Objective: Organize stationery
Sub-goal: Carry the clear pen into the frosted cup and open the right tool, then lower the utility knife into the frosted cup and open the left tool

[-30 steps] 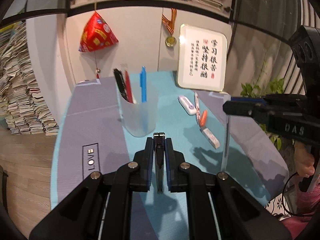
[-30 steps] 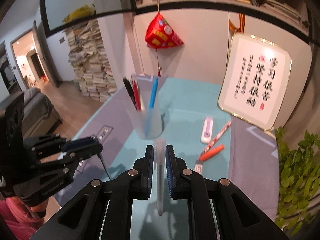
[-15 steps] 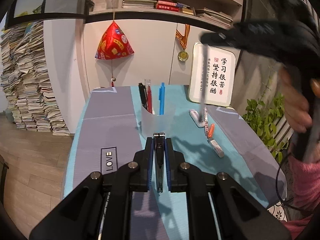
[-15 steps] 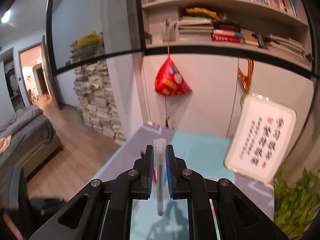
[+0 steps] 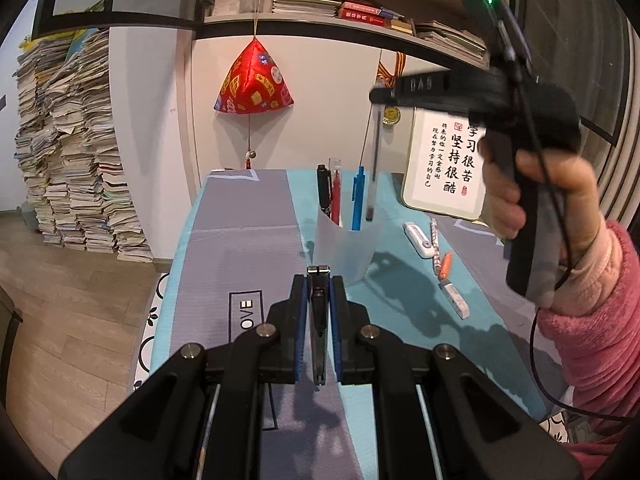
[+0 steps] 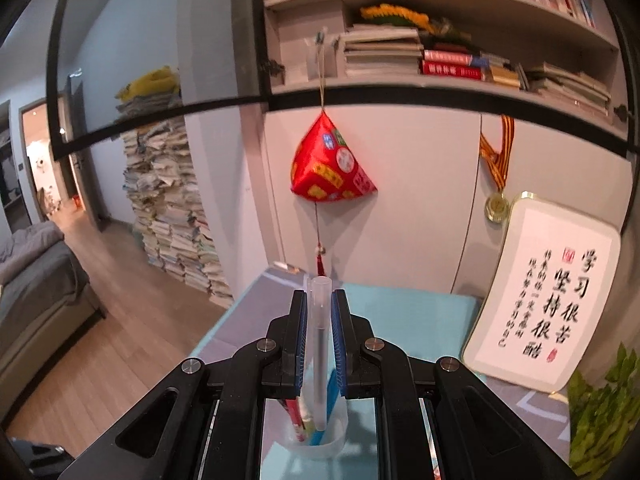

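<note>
A frosted cup stands on the teal and grey mat and holds a black pen, a red pen and a blue pen. My right gripper hovers above the cup, shut on a clear pen that hangs upright with its dark tip at the cup's mouth. In the right wrist view that clear pen runs between the right gripper pads down into the cup. My left gripper sits near the cup's front, shut on a slim black pen.
Right of the cup lie a white correction tape, a patterned pencil, an orange marker and a white eraser. A framed calligraphy board leans at the back right. A hand in a pink sleeve holds the right gripper.
The right gripper rose from the table's right side and swung over the cup, bringing the clear pen's tip to its mouth. The left gripper drew back and up a little.
</note>
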